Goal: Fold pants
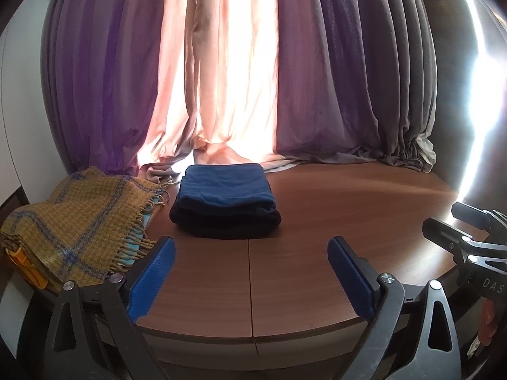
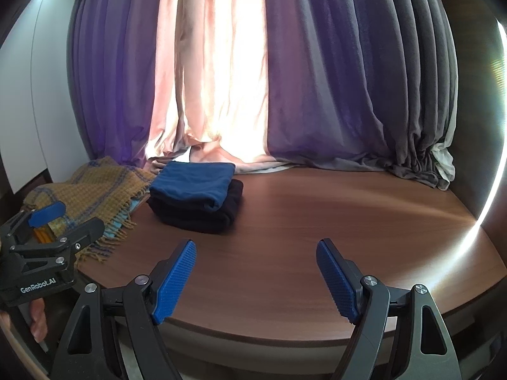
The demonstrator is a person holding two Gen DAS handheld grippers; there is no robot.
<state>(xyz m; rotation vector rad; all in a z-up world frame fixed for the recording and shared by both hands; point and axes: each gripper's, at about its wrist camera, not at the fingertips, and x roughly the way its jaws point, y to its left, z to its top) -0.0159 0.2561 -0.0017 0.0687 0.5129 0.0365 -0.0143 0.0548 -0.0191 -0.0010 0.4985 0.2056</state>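
Folded blue pants (image 1: 225,187) lie on top of a folded black garment (image 1: 225,221) on the wooden table (image 1: 332,209), towards its far left. In the right wrist view the same blue pants (image 2: 193,186) rest on the black garment (image 2: 202,215). My left gripper (image 1: 252,247) hovers over the table's near edge, a short way in front of the stack, jaws wide apart and empty. My right gripper (image 2: 256,250) hangs to the right of the stack, open with nothing between its blue pads. Each gripper shows at the edge of the other's view.
A yellow and blue plaid scarf (image 1: 73,221) with fringes lies left of the stack, over something orange (image 1: 30,269). Purple and pink curtains (image 1: 221,63) hang behind the table and pool on its far edge. Bare wood stretches to the right (image 2: 348,221).
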